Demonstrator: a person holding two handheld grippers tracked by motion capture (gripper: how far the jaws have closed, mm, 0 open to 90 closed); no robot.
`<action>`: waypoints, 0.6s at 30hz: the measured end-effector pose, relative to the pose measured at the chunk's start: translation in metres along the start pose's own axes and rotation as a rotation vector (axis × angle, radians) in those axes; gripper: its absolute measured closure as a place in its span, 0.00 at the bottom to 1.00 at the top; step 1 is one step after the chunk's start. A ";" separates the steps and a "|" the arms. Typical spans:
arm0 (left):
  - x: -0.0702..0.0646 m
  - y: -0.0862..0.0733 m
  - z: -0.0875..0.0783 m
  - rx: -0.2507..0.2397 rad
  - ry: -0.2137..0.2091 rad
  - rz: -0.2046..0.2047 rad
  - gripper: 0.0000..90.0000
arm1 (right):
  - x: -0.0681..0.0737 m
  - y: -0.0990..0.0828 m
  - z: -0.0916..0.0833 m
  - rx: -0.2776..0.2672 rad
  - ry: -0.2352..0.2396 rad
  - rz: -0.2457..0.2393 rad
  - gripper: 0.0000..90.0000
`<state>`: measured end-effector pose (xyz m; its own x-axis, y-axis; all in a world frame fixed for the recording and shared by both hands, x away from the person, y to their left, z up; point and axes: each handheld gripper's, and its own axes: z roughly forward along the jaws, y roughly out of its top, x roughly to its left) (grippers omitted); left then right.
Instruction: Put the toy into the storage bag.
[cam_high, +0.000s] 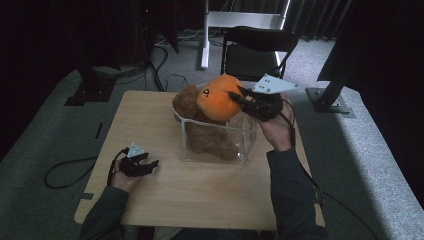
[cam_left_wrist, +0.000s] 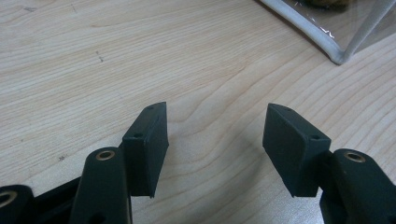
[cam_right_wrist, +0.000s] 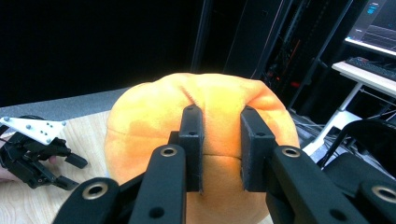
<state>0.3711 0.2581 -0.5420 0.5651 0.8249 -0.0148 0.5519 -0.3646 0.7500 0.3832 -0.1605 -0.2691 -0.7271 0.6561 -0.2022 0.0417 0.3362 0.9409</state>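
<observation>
Bin (cam_high: 186, 142), clear-walled, holds brown plush (cam_high: 210, 137); orange plush (cam_high: 218, 97) sits on top.

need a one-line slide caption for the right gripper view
Right tool pinching a fold of the orange plush pumpkin, with the left tool resting open on the wooden table beyond.

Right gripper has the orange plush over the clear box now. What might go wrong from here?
1. The right gripper pinches only a small fold of the orange plush, so it may slip free.
2. The brown plush already takes up much of the clear box, so the orange one may sit high or roll off.
3. The left gripper rests open on the table, apart from the box, so pushing down could shift the box.
</observation>
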 end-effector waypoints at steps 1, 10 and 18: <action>0.000 0.000 0.000 0.000 0.000 0.000 0.46 | -0.001 -0.001 0.000 -0.003 -0.002 0.003 0.82; 0.000 0.000 0.000 -0.001 0.000 -0.003 0.46 | -0.004 -0.005 -0.001 -0.004 -0.010 0.018 0.82; 0.000 0.000 0.000 0.001 0.000 0.000 0.46 | -0.006 -0.006 0.000 -0.007 -0.018 0.024 0.82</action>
<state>0.3711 0.2580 -0.5420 0.5648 0.8251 -0.0150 0.5525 -0.3645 0.7496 0.3873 -0.1670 -0.2735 -0.7137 0.6759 -0.1839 0.0543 0.3151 0.9475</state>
